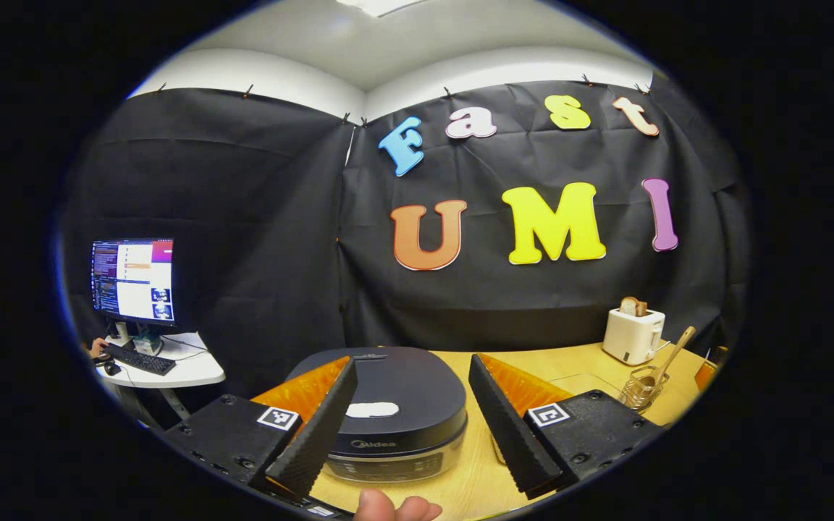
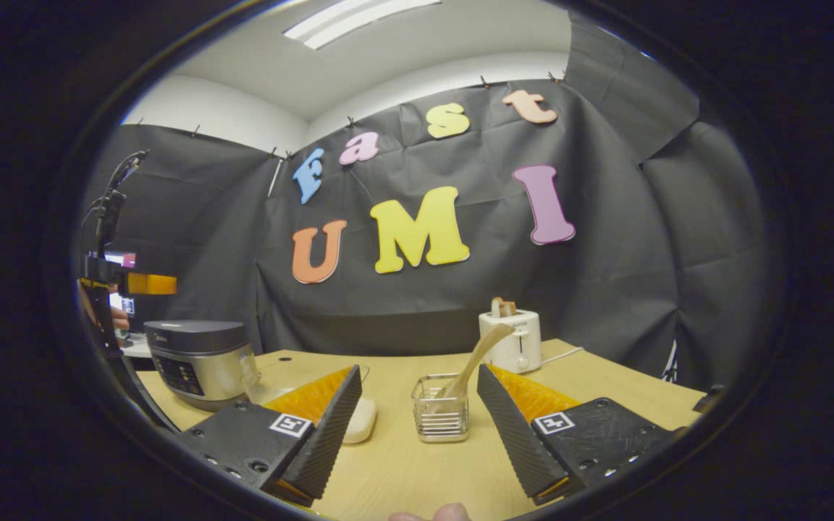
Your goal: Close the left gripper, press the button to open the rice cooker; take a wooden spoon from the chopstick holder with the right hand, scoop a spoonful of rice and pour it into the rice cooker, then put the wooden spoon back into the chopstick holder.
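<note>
The rice cooker [image 1: 388, 416] stands right in front of my left gripper [image 1: 413, 360], its dark lid down and a white button [image 1: 372, 409] on top. That gripper is open, one finger to each side of the cooker, above it. The wire chopstick holder [image 2: 442, 409] stands on the wooden table [image 2: 402, 463] with the wooden spoon [image 2: 478, 358] leaning in it. My right gripper [image 2: 419, 370] is open and short of the holder, which sits between its fingers in the view. The right gripper view has the cooker [image 2: 196, 358] at the left. The left gripper view has the holder [image 1: 645, 387] and spoon [image 1: 672, 356] at the far right.
A white toaster [image 2: 511, 340] with bread in it stands behind the holder, near the cloth wall. A pale rounded object [image 2: 360, 421] lies beside my right gripper's left finger. A desk with a monitor [image 1: 133, 281] and keyboard stands left of the table. A thumb [image 1: 395, 508] is at the bottom edge.
</note>
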